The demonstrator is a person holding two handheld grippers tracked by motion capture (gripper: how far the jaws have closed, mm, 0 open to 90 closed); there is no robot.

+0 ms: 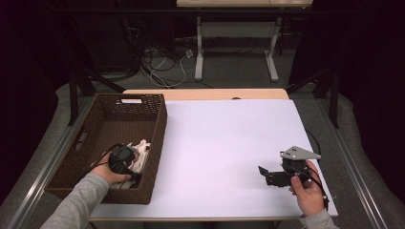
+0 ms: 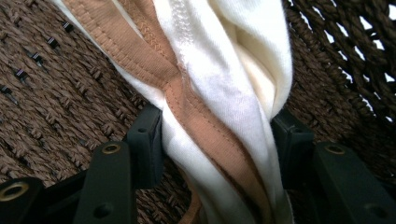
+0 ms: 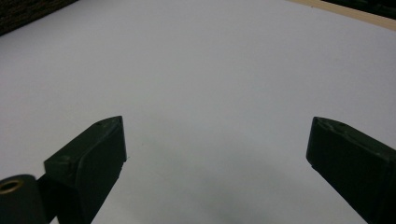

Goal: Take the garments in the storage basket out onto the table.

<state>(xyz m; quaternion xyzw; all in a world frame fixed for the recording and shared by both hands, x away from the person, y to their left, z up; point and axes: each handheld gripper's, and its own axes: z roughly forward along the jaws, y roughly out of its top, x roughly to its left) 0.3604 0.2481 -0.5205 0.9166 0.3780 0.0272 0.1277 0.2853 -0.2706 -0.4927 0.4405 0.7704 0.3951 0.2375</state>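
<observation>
Left gripper view, cloth (image 2: pixel 219 93) lengthwise between tongs (image 2: pixel 217 144)

The cloth (image 2: pixel 224 93) is cream white with a tan-brown stitched band running along it. The basket (image 1: pixel 107 125) is dark brown woven wicker. The desk (image 1: pixel 224 138) is plain white with a pale wood edge. Both grippers' fingers (image 3: pixel 88 158) are black.

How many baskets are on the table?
1. The dark brown woven wicker basket sits at the table's left side. The left tongs reach inside it, closing around a cream cloth with tan trim. More cloth could be hidden underneath.
</observation>
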